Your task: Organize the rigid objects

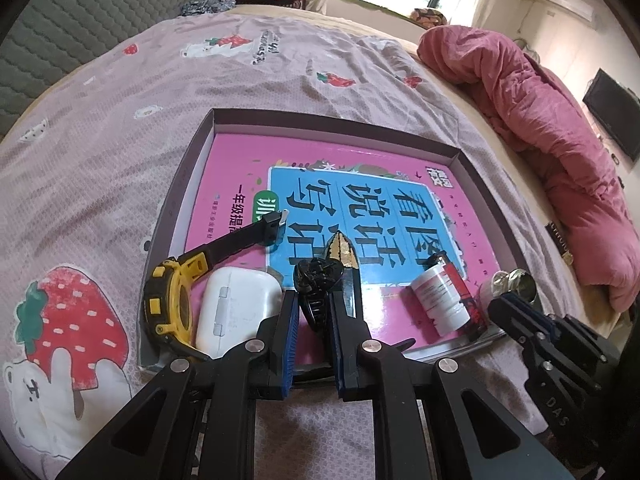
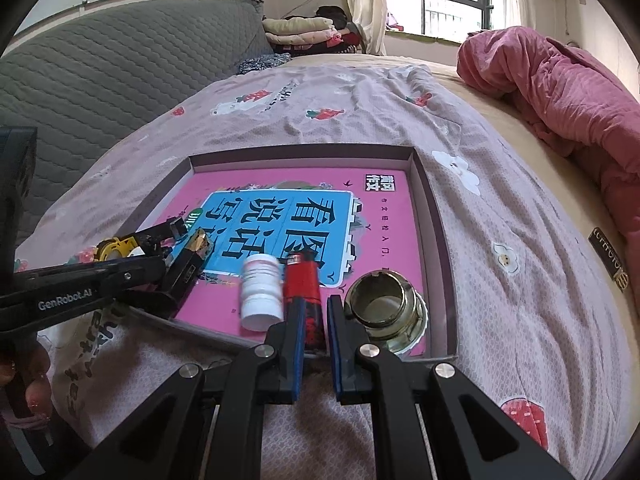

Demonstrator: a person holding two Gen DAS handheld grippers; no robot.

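A shallow box tray [image 1: 332,118] lined with a pink book lies on the bed. My left gripper [image 1: 314,296] is shut on a black hair clip [image 1: 316,276] at the tray's near edge. A black and gold barrette [image 1: 342,248] lies just beyond the clip. To the left sit a white earbud case [image 1: 236,308] and a yellow watch [image 1: 172,304]. My right gripper [image 2: 314,304] is shut on a red lighter [image 2: 302,276] that lies in the tray [image 2: 432,220]. A white bottle [image 2: 260,288] lies to the lighter's left, and a glass jar [image 2: 384,304] stands to its right.
The strawberry-print sheet [image 1: 280,64] covers the bed around the tray. A pink quilt [image 1: 540,100] is bunched up at the right. A grey padded headboard [image 2: 120,60] rises at the left, with folded clothes [image 2: 304,28] behind. A person's hand [image 2: 32,380] holds the left gripper [image 2: 160,272].
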